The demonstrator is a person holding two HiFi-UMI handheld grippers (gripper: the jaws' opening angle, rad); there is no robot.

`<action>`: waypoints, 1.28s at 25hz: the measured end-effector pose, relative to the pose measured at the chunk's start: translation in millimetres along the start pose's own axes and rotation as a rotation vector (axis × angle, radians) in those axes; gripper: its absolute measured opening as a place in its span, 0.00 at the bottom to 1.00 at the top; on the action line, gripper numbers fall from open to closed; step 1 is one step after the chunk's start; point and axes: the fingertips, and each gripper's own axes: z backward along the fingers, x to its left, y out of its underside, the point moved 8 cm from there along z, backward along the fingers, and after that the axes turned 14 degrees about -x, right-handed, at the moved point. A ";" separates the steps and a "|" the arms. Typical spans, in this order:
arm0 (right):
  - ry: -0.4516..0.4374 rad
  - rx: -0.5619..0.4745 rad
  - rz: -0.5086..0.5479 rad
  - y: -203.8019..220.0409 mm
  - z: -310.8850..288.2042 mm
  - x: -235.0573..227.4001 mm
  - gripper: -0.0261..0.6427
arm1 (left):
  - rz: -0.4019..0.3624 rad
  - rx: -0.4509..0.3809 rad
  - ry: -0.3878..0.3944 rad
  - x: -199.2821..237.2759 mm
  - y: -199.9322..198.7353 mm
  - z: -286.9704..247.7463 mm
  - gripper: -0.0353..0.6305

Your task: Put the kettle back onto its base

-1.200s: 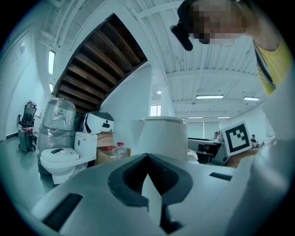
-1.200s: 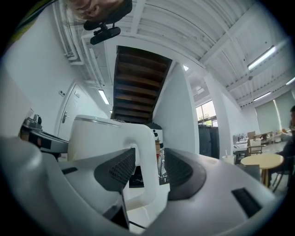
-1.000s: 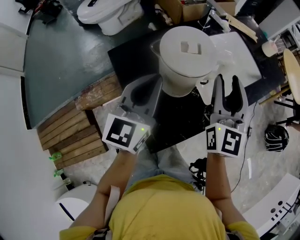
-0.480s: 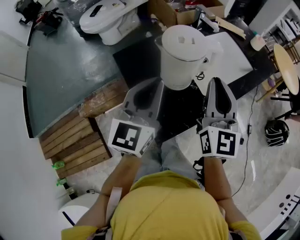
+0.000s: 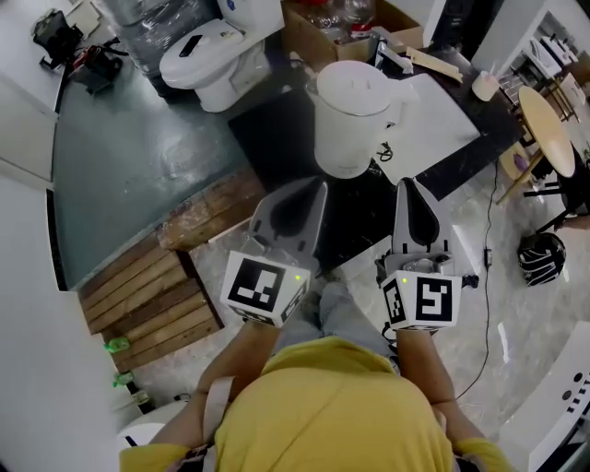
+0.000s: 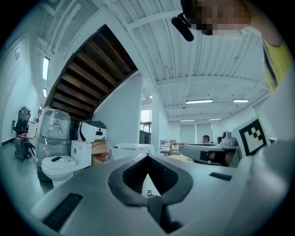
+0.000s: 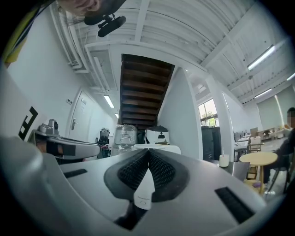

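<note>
The white kettle stands upright on the black table, lid on; I cannot make out its base under it. Both grippers hang apart from it, on the near side. My left gripper is shut with nothing in it. My right gripper has just been closing and its pads now meet with nothing between them. In the left gripper view the kettle peeks over the shut jaws, and in the right gripper view the kettle shows just behind them.
A white board lies on the table right of the kettle. Behind are a toilet and a cardboard box. A wooden pallet lies at left, a round table and a black helmet at right.
Both grippers have drawn back from the kettle toward the person. The right jaws, open beside the kettle a second ago, have closed empty. The kettle stays on the table.
</note>
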 end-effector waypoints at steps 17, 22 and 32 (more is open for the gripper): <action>-0.078 0.000 -0.005 -39.7 66.9 66.4 0.06 | 0.032 -0.028 0.107 -47.3 -27.1 55.5 0.06; -0.108 0.023 -0.028 -40.6 78.1 79.8 0.06 | 0.014 -0.027 0.136 -59.5 -32.0 65.2 0.06; -0.101 0.039 -0.013 -48.2 92.7 92.4 0.06 | 0.031 0.003 0.148 -67.2 -30.5 87.8 0.06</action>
